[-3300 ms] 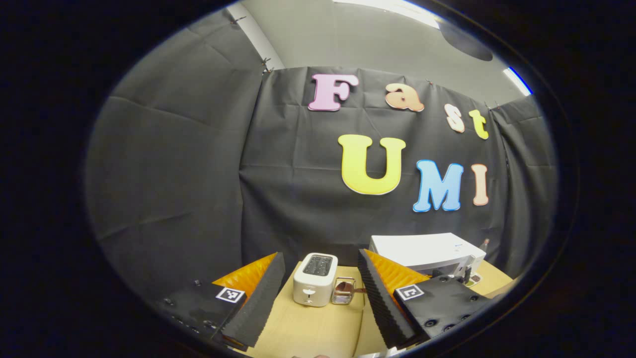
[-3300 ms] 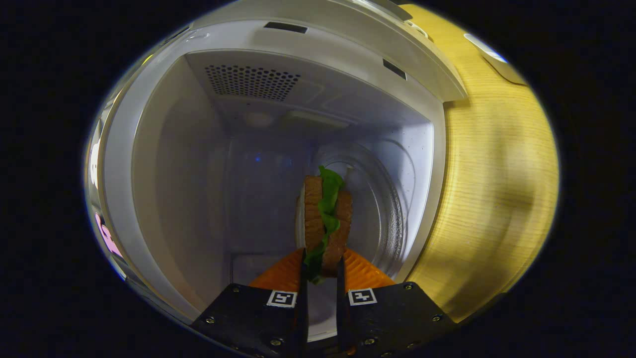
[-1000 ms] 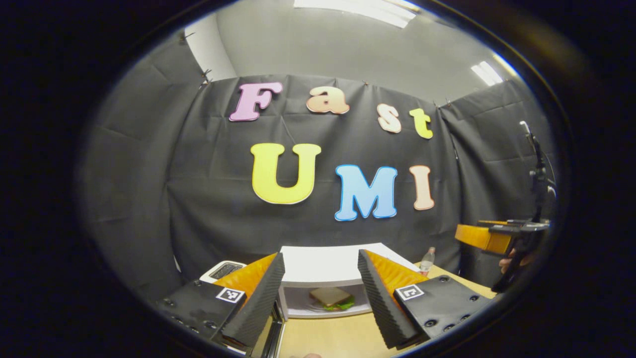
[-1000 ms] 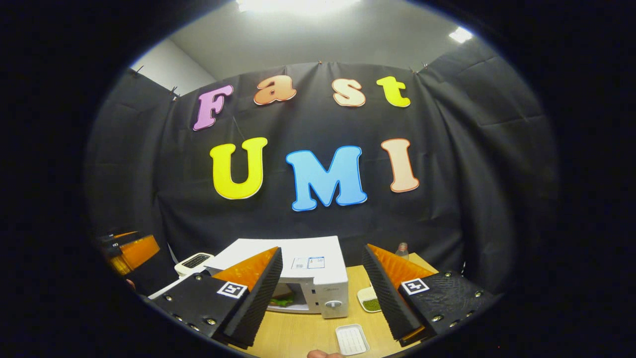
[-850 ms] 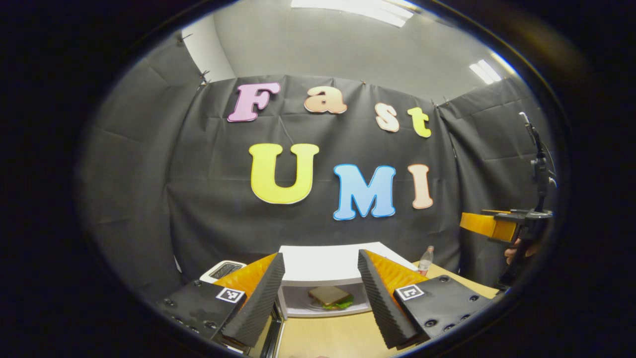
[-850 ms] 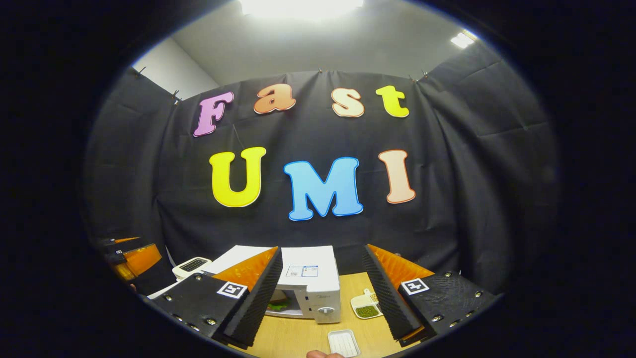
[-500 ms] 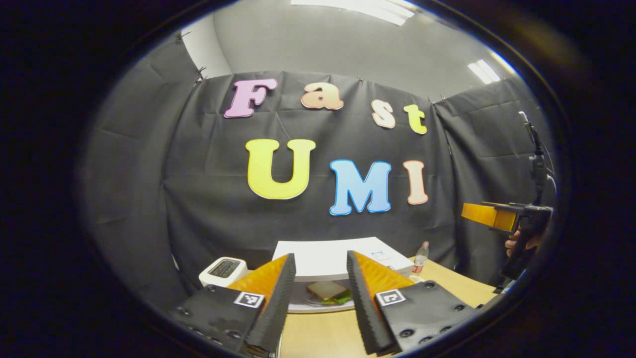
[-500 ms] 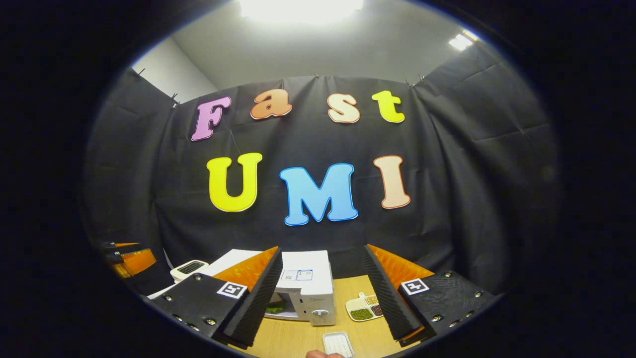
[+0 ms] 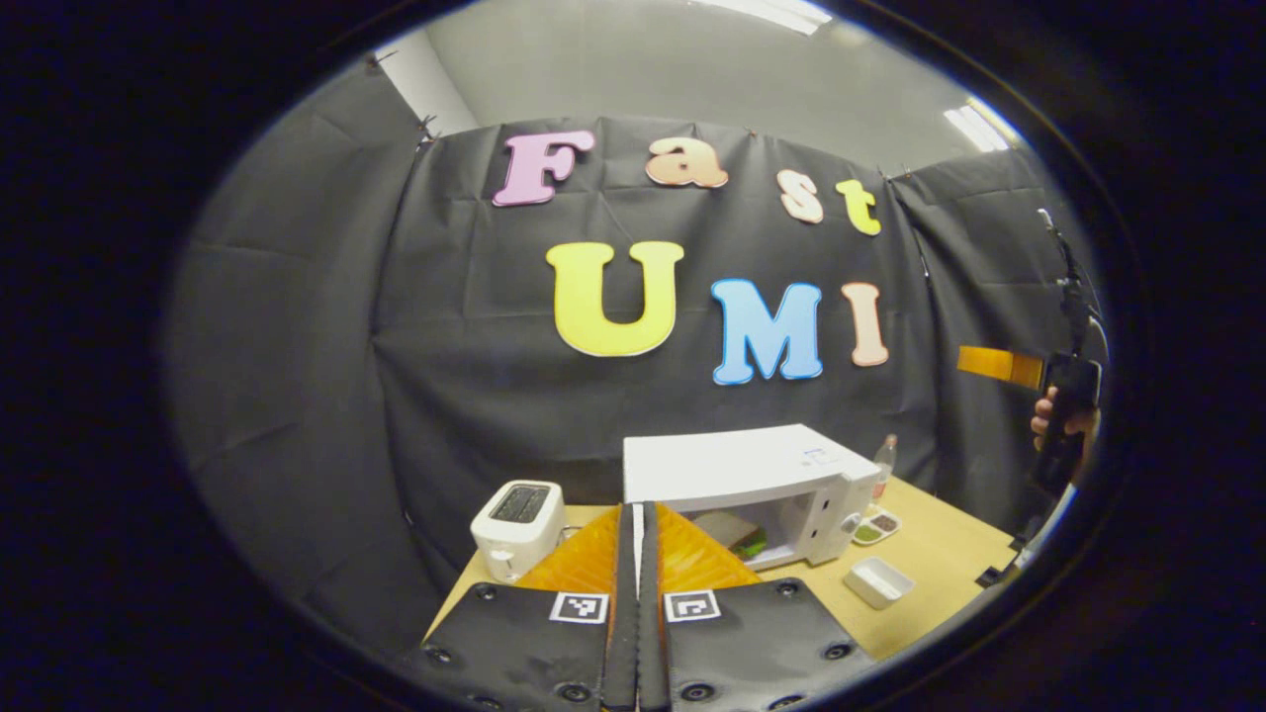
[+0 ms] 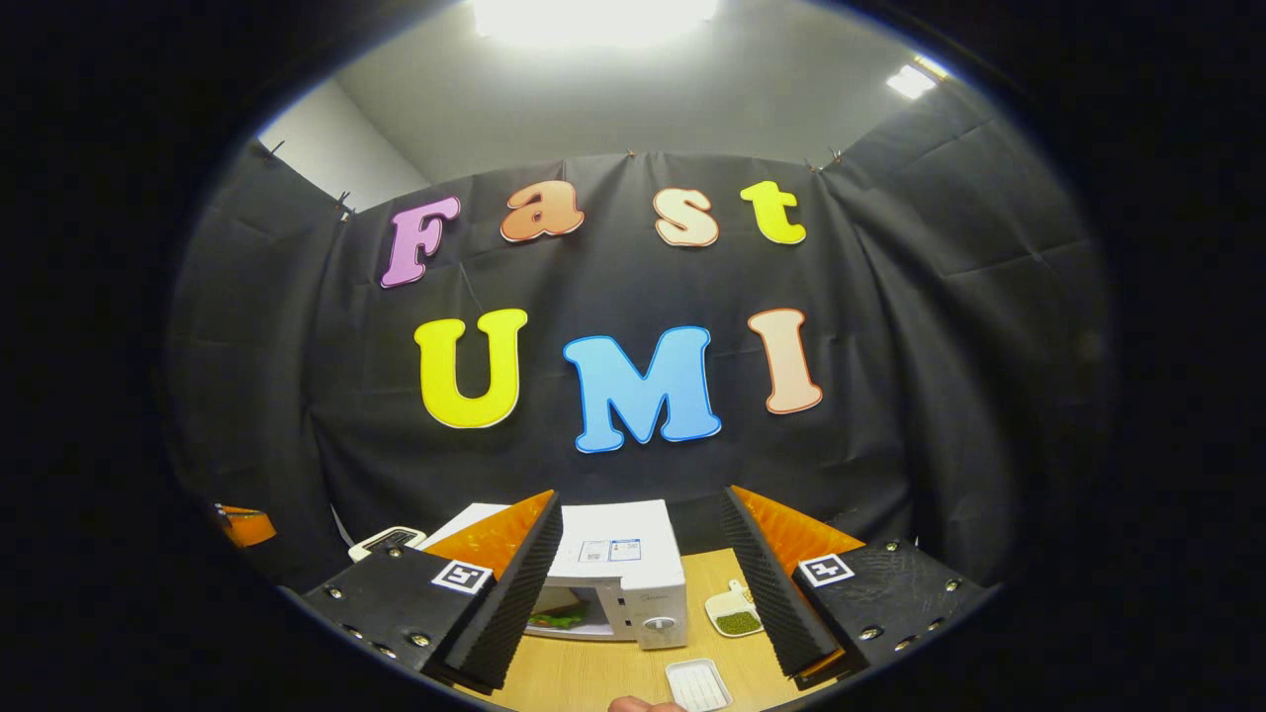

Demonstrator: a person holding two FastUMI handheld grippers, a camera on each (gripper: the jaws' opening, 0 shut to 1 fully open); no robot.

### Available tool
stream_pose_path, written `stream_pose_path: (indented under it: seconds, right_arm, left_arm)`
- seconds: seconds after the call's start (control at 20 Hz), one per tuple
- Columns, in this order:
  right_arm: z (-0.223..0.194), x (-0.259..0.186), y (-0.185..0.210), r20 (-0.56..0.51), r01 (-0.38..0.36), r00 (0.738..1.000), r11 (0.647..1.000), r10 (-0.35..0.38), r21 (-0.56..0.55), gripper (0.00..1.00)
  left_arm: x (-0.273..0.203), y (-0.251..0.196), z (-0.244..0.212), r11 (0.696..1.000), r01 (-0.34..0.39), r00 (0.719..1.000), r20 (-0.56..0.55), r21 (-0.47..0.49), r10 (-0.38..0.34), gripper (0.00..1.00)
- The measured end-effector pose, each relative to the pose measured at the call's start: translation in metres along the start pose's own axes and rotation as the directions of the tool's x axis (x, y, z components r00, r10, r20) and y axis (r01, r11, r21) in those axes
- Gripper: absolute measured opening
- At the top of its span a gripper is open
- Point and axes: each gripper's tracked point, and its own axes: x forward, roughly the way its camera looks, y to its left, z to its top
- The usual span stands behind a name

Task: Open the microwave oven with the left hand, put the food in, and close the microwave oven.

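The white microwave [image 9: 737,467] stands on the wooden table [image 9: 940,554] with its cavity showing. The sandwich [image 9: 744,539] with green lettuce lies inside. My left gripper [image 9: 638,509] hangs well short of it, fingers pressed together with nothing between them. In the right gripper view the microwave [image 10: 618,549] sits low in the middle and the sandwich [image 10: 560,619] shows through its opening. My right gripper [image 10: 641,499] is raised and open, holding nothing. From the left gripper view the right gripper [image 9: 999,364] is high at the far right, in a hand [image 9: 1053,427].
A white toaster [image 9: 516,512] stands left of the microwave. To its right are a small dish of green beans [image 10: 734,619], a white tray [image 10: 697,682] and a bottle [image 9: 883,460]. The black cloth wall closes the back.
My right gripper let go of the sandwich inside the microwave, drew out and rose. My left gripper swung toward the microwave, then shut its fingers in the last half second.
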Motion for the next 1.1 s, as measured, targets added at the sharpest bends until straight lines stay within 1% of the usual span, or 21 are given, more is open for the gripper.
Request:
stream_pose_path:
  seconds: [0.2, 0.4, 0.45, 0.55, 0.6, 0.75, 0.95, 1.0, 1.05, 1.1]
  right_arm:
    - [-0.003, -0.001, 0.012, -0.007, 0.018, 1.000, 1.000, -0.018, -0.002, 0.96]
    - [-0.004, -0.005, 0.024, -0.005, 0.028, 1.000, 0.999, -0.028, -0.028, 0.97]
    - [-0.005, -0.005, 0.028, -0.003, 0.030, 1.000, 0.999, -0.030, -0.033, 0.97]
    - [-0.006, -0.007, 0.034, -0.003, 0.034, 0.999, 0.999, -0.034, -0.039, 0.97]
    - [-0.008, -0.008, 0.037, -0.008, 0.034, 0.999, 0.999, -0.035, -0.041, 0.97]
    - [-0.008, -0.009, 0.044, -0.009, 0.030, 0.999, 0.998, -0.030, -0.049, 0.96]
    - [-0.009, -0.006, 0.045, -0.013, 0.023, 1.000, 0.998, -0.024, -0.053, 0.96]
    - [-0.009, -0.005, 0.043, -0.014, 0.024, 1.000, 0.998, -0.025, -0.054, 0.96]
    - [-0.010, -0.002, 0.038, -0.016, 0.029, 0.999, 0.998, -0.030, -0.059, 0.97]
    - [-0.008, 0.000, 0.036, -0.016, 0.028, 0.999, 0.998, -0.029, -0.061, 0.96]
  left_arm:
    - [-0.020, 0.043, -0.052, 1.000, -0.016, 0.994, -0.106, 0.014, 0.017, 0.07]
    - [-0.034, 0.058, -0.090, 1.000, 0.001, 0.983, -0.181, 0.003, 0.000, 0.07]
    - [-0.038, 0.059, -0.100, 1.000, 0.013, 0.980, -0.197, 0.007, -0.011, 0.09]
    - [-0.043, 0.058, -0.114, 0.999, 0.043, 0.973, -0.225, 0.005, -0.041, 0.09]
    - [-0.044, 0.057, -0.120, 0.998, 0.056, 0.970, -0.238, -0.003, -0.056, 0.07]
    - [-0.048, 0.051, -0.134, 0.995, 0.092, 0.960, -0.262, -0.041, -0.099, 0.07]
    - [-0.051, 0.037, -0.147, 0.992, 0.111, 0.949, -0.288, -0.065, -0.125, 0.07]
    - [-0.053, 0.031, -0.149, 0.990, 0.117, 0.947, -0.293, -0.076, -0.134, 0.05]
    - [-0.054, 0.025, -0.151, 0.991, 0.117, 0.945, -0.298, -0.069, -0.132, 0.05]
    - [-0.050, 0.021, -0.153, 0.992, 0.115, 0.947, -0.294, -0.059, -0.127, 0.07]
